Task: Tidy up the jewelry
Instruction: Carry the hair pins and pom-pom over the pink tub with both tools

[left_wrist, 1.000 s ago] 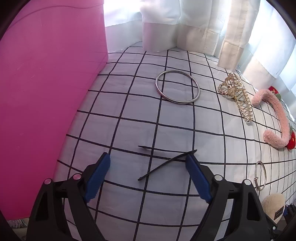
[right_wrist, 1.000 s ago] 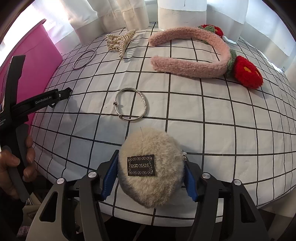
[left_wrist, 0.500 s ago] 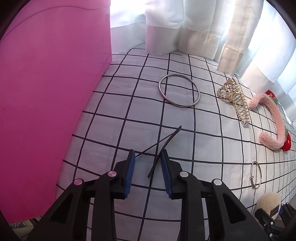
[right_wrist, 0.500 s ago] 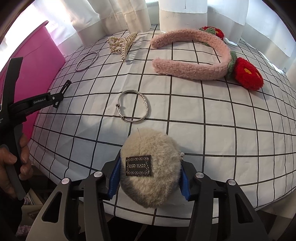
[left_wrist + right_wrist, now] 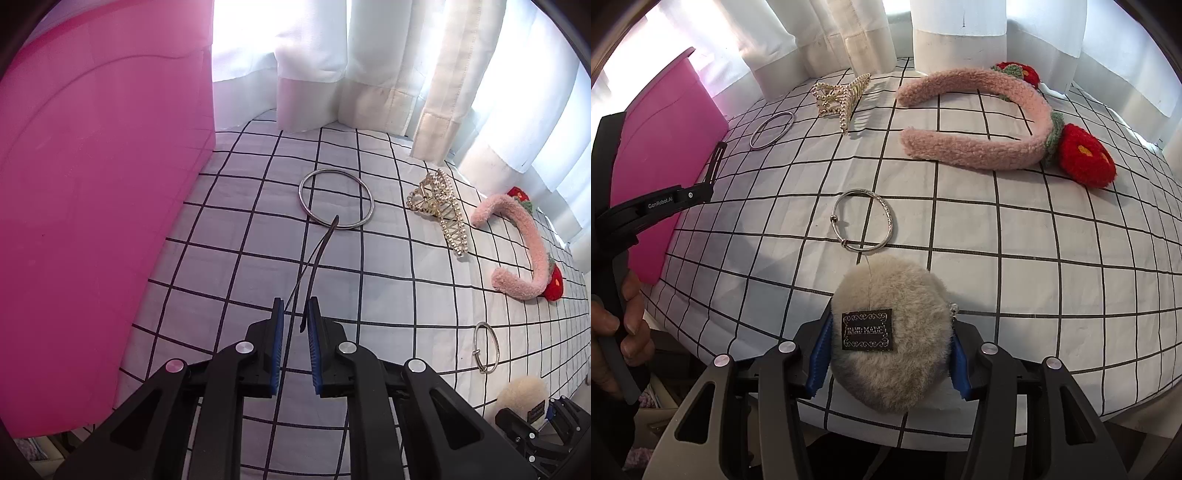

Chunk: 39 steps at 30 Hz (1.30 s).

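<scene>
My left gripper (image 5: 296, 314) is pinched tight on a thin black hair clip (image 5: 314, 258), whose two slim prongs stick out forward between the blue pads (image 5: 277, 332) and rise off the checked cloth (image 5: 229, 258). My right gripper (image 5: 890, 354) is clamped around a fluffy beige pom-pom (image 5: 890, 295) with a dark "HAND MADE" label, sitting at the near edge of the cloth. In the right wrist view my left hand (image 5: 613, 328) shows at the far left, wrapped around the handle of its gripper.

Just beyond the pom-pom lies a patterned silver bracelet (image 5: 864, 221), flat on the cloth and apart from it. Further on, ahead of the clip's tip in the left wrist view, a plain silver bangle (image 5: 336, 199) lies flat; the tip overlaps its near rim in the picture, though I cannot tell if they touch. To the right of the bangle sits a gold pearl claw clip (image 5: 439, 210), and past that a fuzzy pink headband (image 5: 979, 122) with red knitted flowers. A pink bin (image 5: 92, 221) stands along the left edge of the cloth. White curtains (image 5: 369, 62) hang at the back.
</scene>
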Each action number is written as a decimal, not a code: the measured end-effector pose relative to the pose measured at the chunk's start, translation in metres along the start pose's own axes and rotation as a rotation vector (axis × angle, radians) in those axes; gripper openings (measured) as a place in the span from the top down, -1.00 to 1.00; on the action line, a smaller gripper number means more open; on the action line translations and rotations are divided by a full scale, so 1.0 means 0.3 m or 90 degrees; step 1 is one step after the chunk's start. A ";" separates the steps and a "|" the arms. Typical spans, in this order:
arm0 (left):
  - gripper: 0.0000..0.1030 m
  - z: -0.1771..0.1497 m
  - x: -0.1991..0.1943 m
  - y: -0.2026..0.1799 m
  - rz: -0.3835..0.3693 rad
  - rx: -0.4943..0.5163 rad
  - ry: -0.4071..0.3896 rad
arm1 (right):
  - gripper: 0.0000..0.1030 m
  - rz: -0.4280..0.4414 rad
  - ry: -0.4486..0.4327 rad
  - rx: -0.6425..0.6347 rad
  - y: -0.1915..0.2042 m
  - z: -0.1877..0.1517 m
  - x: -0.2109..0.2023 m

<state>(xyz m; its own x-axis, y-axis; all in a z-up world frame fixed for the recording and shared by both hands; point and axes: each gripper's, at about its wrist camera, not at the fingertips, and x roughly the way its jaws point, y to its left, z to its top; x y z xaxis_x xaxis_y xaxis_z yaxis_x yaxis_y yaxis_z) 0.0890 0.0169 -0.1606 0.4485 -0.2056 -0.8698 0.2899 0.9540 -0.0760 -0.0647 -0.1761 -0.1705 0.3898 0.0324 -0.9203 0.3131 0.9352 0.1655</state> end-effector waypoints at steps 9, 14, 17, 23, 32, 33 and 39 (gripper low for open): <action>0.75 0.011 -0.072 -0.010 -0.005 0.005 -0.027 | 0.02 0.004 -0.017 -0.010 0.014 0.016 -0.039; 0.75 0.016 -0.115 -0.004 -0.009 0.001 -0.042 | 0.02 0.007 -0.030 -0.022 0.032 0.046 -0.064; 0.75 0.026 -0.142 0.004 -0.010 -0.004 -0.049 | 0.02 0.010 -0.039 -0.030 0.041 0.067 -0.083; 0.75 0.056 -0.225 0.020 -0.014 -0.016 -0.074 | 0.02 0.020 -0.066 -0.055 0.076 0.125 -0.134; 0.75 0.126 -0.368 0.052 -0.002 -0.044 -0.131 | 0.02 0.047 -0.118 -0.114 0.171 0.251 -0.227; 0.75 0.133 -0.385 0.060 0.001 -0.049 -0.139 | 0.02 0.051 -0.123 -0.122 0.186 0.267 -0.237; 0.75 0.187 -0.501 0.111 0.014 -0.075 -0.183 | 0.02 0.085 -0.164 -0.178 0.303 0.369 -0.304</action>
<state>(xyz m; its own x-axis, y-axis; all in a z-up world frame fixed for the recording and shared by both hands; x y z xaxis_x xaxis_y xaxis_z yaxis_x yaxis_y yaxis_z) 0.0787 0.0673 -0.0050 0.6789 -0.2220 -0.6999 0.1851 0.9741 -0.1295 0.0241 -0.1331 -0.0323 0.6262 0.1041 -0.7727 0.0108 0.9898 0.1421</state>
